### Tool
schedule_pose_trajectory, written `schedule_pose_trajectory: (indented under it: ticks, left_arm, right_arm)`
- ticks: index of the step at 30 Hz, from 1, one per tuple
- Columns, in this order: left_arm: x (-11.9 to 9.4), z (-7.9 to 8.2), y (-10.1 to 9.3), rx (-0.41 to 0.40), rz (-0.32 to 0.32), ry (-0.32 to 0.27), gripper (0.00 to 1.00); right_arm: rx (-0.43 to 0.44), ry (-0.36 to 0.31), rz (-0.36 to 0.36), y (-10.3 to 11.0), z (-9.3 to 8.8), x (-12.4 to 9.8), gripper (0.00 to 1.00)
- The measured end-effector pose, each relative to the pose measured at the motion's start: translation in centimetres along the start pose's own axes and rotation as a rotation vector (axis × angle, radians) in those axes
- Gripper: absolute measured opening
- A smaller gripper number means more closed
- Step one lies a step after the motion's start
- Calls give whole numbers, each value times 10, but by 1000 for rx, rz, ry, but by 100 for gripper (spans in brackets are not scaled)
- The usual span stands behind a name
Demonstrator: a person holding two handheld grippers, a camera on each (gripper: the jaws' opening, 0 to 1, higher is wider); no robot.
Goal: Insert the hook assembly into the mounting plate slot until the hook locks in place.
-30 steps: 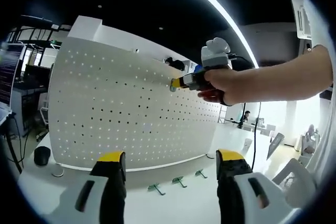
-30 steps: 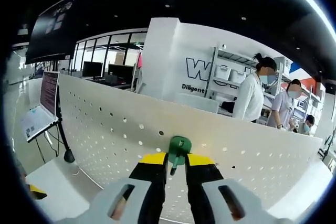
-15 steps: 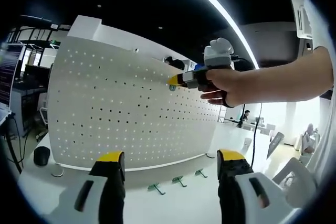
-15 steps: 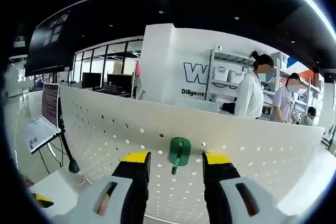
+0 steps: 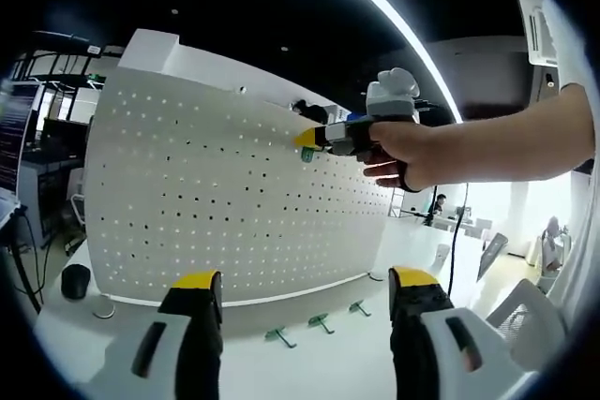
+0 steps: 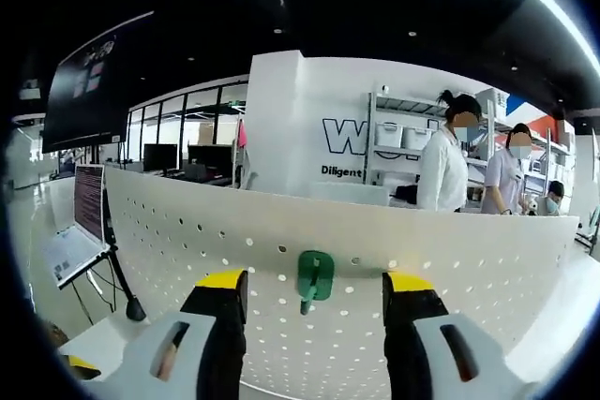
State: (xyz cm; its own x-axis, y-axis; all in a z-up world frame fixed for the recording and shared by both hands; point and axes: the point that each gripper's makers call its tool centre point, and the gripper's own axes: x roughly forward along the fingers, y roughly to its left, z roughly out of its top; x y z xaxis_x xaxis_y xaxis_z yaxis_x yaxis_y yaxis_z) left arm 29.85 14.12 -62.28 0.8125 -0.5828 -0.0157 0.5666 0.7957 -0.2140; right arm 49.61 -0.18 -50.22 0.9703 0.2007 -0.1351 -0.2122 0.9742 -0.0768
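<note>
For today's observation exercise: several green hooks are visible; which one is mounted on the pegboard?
The green hook near the pegboard's top edge; the other three hooks lie on the table.

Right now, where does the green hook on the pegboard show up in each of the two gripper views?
Left gripper view: the green hook is a small spot near the pegboard's upper edge, right at the right gripper's yellow tips.
Right gripper view: the green hook hangs on the board at centre, between the open jaws, touching neither.
Shared landmark: the white pegboard, perforated with rows of holes.

Table hooks (image 5: 320,324) — too small
</note>
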Motion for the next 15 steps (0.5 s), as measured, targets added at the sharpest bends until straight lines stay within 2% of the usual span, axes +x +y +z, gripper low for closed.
schedule_pose_trajectory:
  ticks: [11, 12, 14, 15]
  left_arm:
    - [0, 1, 0, 4, -1, 2, 75]
    - [0, 1, 1, 5, -1, 3, 75]
    - [0, 1, 0, 5, 0, 2, 75]
    - [0, 1, 0, 4, 0, 3, 75]
  right_arm:
    - [-1, -55, 73, 1, 1, -12, 55]
    - [30, -75, 107, 5, 3, -13, 55]
    - [19, -79, 115, 3, 3, -15, 55]
    - [22, -92, 141, 6, 5, -15, 55]
